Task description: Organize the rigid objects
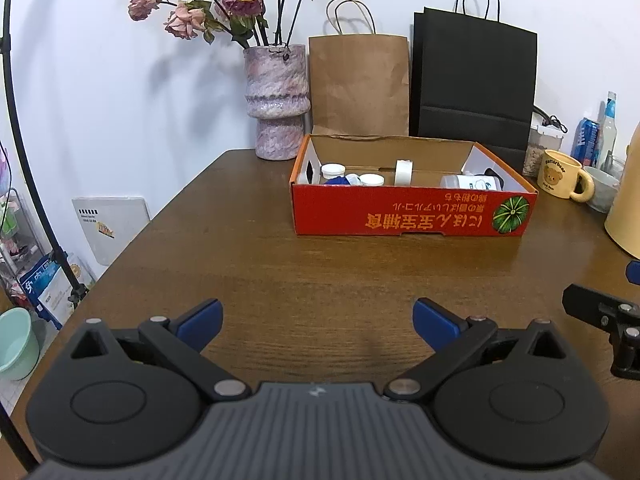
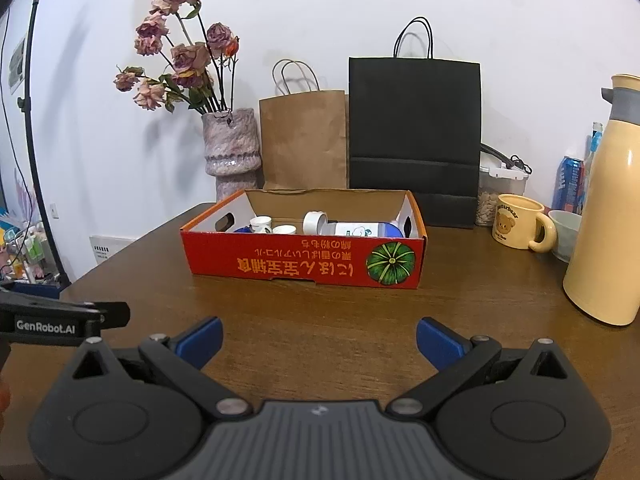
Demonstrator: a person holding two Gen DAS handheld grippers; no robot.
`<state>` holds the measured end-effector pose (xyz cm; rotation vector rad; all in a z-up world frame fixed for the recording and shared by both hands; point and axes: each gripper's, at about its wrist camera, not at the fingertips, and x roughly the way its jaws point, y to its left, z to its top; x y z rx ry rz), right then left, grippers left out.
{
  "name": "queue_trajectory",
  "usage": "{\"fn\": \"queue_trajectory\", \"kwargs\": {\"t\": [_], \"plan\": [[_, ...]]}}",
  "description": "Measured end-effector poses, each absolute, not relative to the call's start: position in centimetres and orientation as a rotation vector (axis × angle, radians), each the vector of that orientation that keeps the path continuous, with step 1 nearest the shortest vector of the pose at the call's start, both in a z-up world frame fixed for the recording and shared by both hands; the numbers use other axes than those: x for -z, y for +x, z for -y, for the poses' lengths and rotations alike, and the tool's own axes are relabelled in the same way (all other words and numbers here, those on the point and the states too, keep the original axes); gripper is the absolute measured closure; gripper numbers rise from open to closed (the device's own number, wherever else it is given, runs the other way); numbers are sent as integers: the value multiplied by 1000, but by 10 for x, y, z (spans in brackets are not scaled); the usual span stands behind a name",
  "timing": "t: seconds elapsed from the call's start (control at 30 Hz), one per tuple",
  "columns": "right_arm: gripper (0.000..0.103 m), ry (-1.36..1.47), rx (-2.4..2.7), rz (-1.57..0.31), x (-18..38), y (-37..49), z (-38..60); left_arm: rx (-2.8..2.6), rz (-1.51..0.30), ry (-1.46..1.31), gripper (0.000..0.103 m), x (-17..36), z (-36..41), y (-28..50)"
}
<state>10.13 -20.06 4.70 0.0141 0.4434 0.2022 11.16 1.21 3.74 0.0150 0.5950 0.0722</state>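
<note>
Wooden table (image 1: 248, 248), red box (image 1: 412, 212) well beyond both tools, left tool (image 1: 318, 322) and right tool (image 2: 319, 340) spread wide, empty.

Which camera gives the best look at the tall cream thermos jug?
The right wrist view: the thermos jug shows nearly whole there, from grey lid to base, standing upright on the table right of the bear mug. The left wrist view catches only a cream sliver at its right edge.

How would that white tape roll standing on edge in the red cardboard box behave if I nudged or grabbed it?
The white tape roll stands on its edge inside the red cardboard box, so a sideways push would probably set it rolling or topple it flat. It looks like a small hollow ring, so likely light. Its round rim may slip between flat pads; gripping across its flat faces seems safer.
</note>
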Motion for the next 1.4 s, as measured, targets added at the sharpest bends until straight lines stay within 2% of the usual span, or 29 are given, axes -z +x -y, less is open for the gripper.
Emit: {"fn": "queue_trajectory", "kwargs": {"t": [1.4], "plan": [[0,6,-203,-457,-42,95,196,-60,-593,15,0,-38,-12,104]]}}
